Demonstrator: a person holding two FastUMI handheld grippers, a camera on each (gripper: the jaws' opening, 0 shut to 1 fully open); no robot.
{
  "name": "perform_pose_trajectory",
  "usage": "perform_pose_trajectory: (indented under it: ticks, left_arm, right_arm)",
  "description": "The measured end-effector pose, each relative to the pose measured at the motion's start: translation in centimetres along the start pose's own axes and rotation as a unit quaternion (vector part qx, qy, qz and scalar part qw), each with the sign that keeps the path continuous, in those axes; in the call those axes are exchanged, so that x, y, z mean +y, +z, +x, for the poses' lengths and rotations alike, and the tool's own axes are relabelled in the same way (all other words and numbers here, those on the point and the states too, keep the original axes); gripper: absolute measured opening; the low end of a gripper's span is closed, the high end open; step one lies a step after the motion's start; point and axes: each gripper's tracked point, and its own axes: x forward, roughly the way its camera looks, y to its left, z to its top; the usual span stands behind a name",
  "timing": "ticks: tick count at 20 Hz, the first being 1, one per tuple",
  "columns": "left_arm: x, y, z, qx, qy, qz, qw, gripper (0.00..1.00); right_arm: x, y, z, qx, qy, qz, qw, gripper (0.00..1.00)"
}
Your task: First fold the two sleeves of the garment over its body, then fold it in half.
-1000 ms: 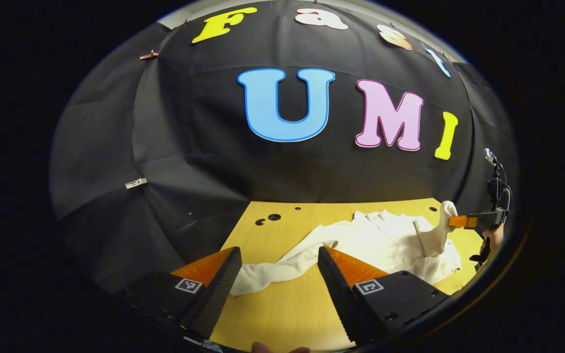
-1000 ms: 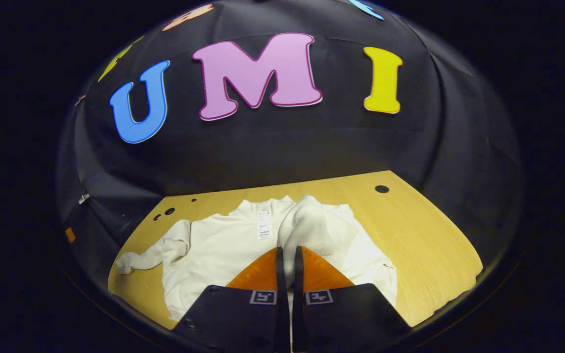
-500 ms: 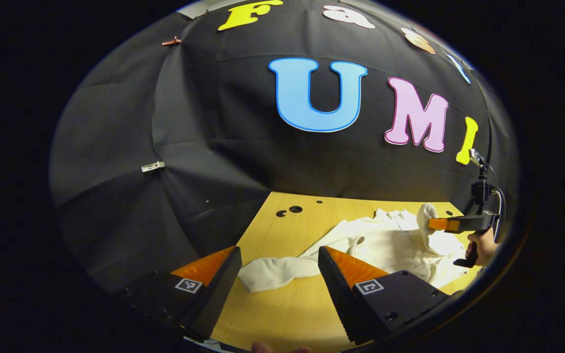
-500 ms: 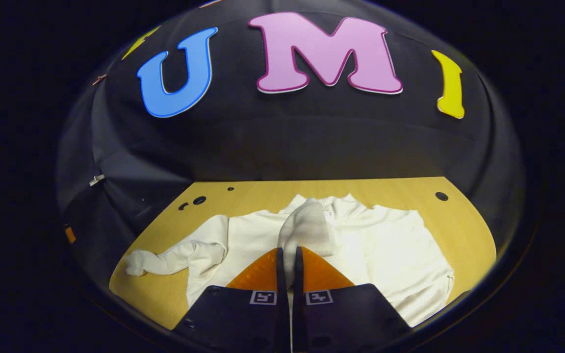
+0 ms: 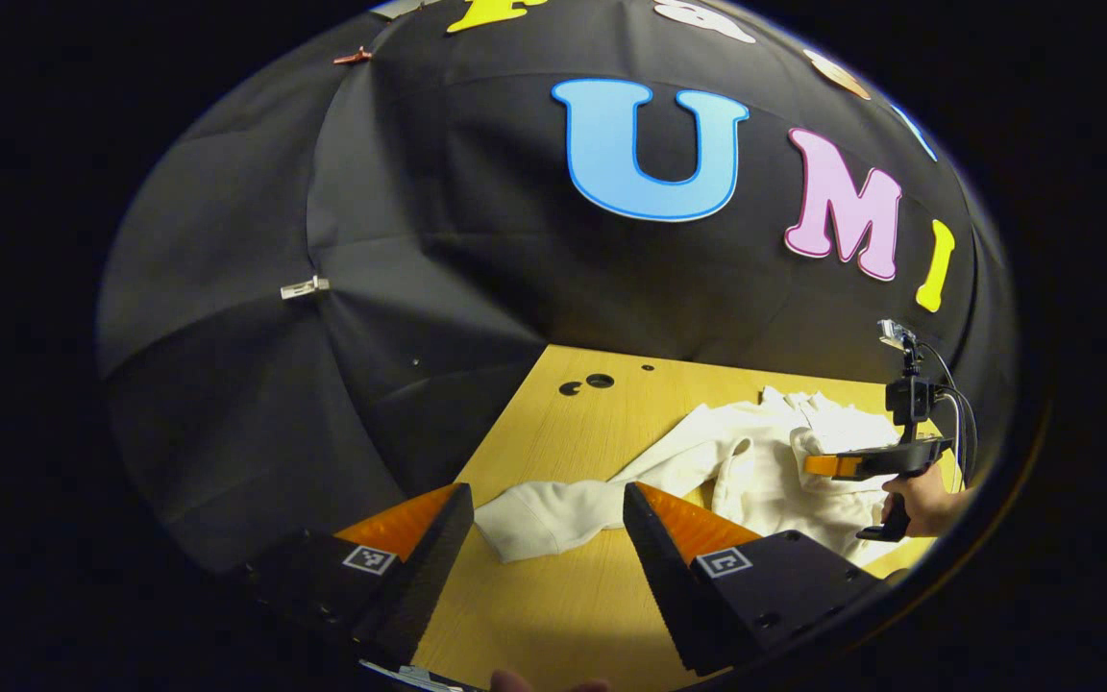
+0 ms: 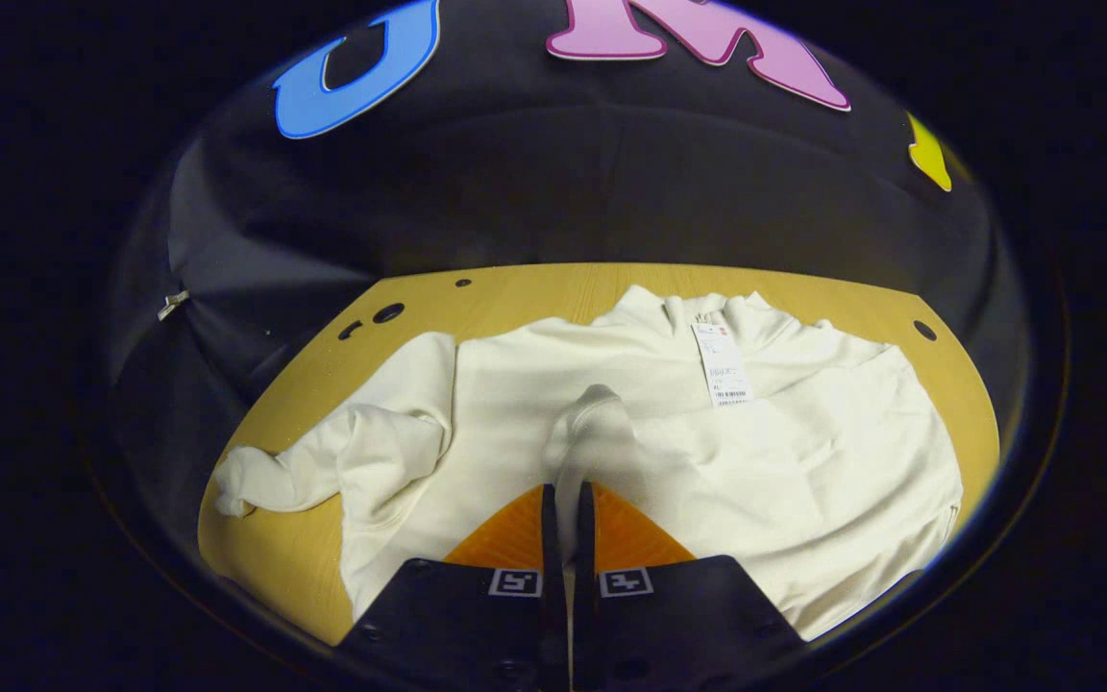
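While right gripper (image 6: 561, 500) pinches sleeve (image 6: 602, 432) over sweater (image 6: 803, 461): lay flat, then release; left gripper (image 5: 544, 519) wide, idle.

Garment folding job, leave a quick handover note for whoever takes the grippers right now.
Right gripper: shut on the right sleeve, held over the garment's body.
Left gripper: open, empty, with the left sleeve lying between its fingers' line of sight, spread out on the table.
Done: right sleeve nearly folded over, not released.
Left: release it, fold the left sleeve, then fold in half.
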Motion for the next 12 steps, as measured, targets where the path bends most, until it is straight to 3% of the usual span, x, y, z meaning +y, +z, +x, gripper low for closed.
perform_pose_trajectory:
  ticks: [3,5,6,7,8,10,11,12]
  left_arm:
    - [-0.2,-1.2,1.9,0.013,-0.009,-0.004,1.0,0.97]
    - [-0.2,-1.8,3.2,0.02,-0.017,-0.016,1.0,0.92]
    - [-0.1,-2.0,4.0,0.025,-0.02,-0.025,0.999,0.97]
    - [0.0,-2.2,4.7,0.03,-0.02,-0.031,0.999,0.97]
    - [0.3,-2.6,5.4,0.036,-0.018,-0.036,0.999,0.97]
    - [1.2,-3.3,6.9,0.046,-0.008,-0.042,0.998,0.97]
    - [1.6,-3.7,7.8,0.051,-0.004,-0.043,0.998,0.98]
    - [1.9,-4.1,8.3,0.059,0.0,-0.043,0.997,0.98]
  right_arm:
    - [0.6,-0.4,0.8,0.008,0.007,0.024,1.0,0.14]
    - [1.1,-0.3,1.3,0.009,0.02,0.045,0.999,0.24]
    - [1.6,-0.4,1.0,0.011,0.032,0.053,0.998,0.36]
    - [2.1,-0.3,0.7,0.015,0.044,0.059,0.997,0.31]
    - [2.0,-0.2,0.5,0.016,0.048,0.059,0.997,0.66]
    - [1.9,0.2,-0.7,0.012,0.05,0.051,0.997,0.71]
    - [1.8,0.5,-1.5,0.011,0.052,0.05,0.997,0.87]
    - [1.7,0.7,-2.5,0.009,0.055,0.049,0.997,0.71]
